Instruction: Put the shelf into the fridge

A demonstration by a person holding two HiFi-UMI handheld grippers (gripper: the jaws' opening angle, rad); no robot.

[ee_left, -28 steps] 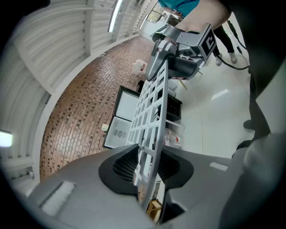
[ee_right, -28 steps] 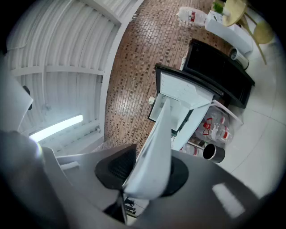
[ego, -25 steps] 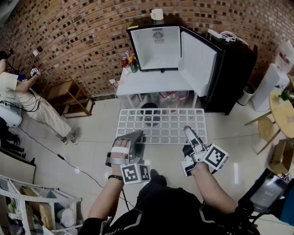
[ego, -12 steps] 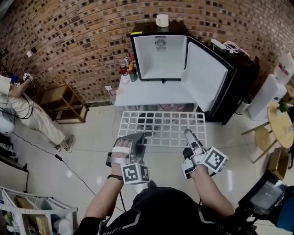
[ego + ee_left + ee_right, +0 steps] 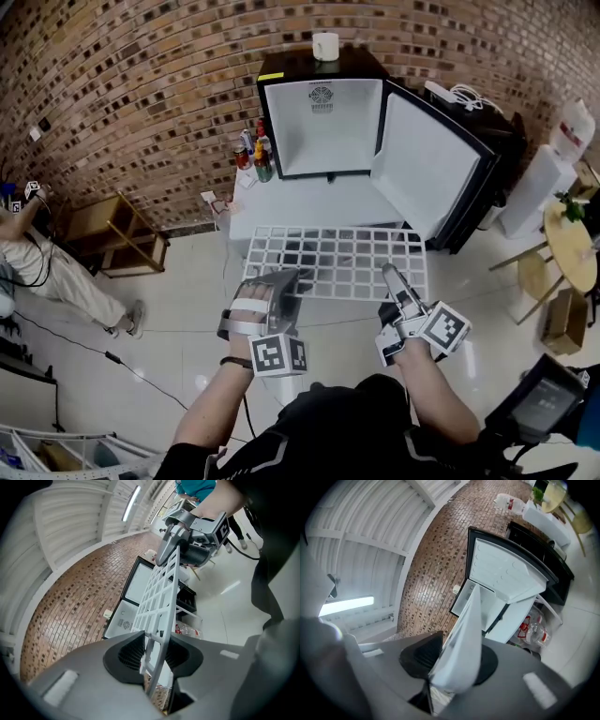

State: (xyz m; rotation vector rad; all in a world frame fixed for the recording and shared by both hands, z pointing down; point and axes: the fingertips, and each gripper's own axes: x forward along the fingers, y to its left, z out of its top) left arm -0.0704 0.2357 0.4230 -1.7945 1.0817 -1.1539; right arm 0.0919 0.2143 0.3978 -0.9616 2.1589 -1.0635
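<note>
I carry a white wire-grid shelf (image 5: 337, 262) level in front of me, held by both grippers at its near edge. My left gripper (image 5: 284, 281) is shut on the shelf's near left part (image 5: 159, 620); my right gripper (image 5: 390, 277) is shut on its near right edge (image 5: 464, 639). Ahead stands the small black fridge (image 5: 319, 70) on a white table (image 5: 309, 199), its door (image 5: 427, 164) swung open to the right and its white inside (image 5: 323, 127) bare. The shelf's far edge hangs over the table's front.
Bottles and cans (image 5: 253, 155) stand on the table left of the fridge. A white cup (image 5: 325, 45) sits on the fridge top. A wooden rack (image 5: 103, 230) and a seated person (image 5: 47, 262) are at left; a round table (image 5: 572, 244) and white dispenser (image 5: 539, 183) at right.
I have walked toward the fridge with the shelf in both grippers; fridge and table now look nearer, and the shelf's far edge overlaps the table's front. The grips look unchanged.
</note>
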